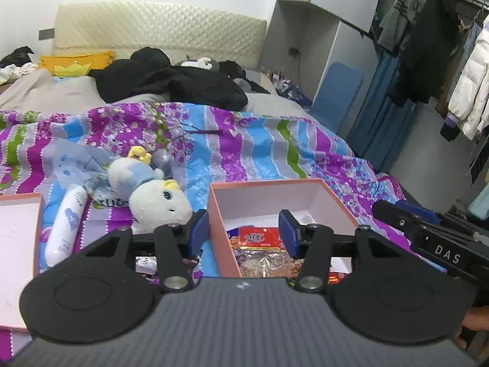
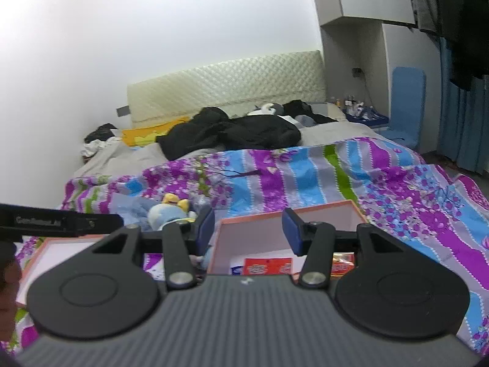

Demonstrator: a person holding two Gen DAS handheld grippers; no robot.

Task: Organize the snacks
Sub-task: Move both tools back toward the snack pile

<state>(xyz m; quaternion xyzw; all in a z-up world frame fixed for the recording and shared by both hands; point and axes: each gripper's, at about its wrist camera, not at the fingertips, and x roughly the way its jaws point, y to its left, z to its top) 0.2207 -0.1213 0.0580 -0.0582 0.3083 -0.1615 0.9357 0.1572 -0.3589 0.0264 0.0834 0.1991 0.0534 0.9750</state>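
One square cardboard box (image 1: 220, 223) holds crinkly snack packets (image 1: 259, 238).

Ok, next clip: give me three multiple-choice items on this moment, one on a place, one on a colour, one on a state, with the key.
1. Where do the snack packets lie?
A. in the open pink box
B. on the black clothes
C. under the plush toy

2. What colour are the pads on the left gripper?
A. red
B. blue
C. white

3. How does the right gripper stand?
A. clamped on a packet
B. clamped on the box wall
C. open, nothing between its fingers

Key: 1 A, the packets sit inside the box walls; 2 B, both pads show blue in the left wrist view; 3 C, a clear gap shows between its pads.
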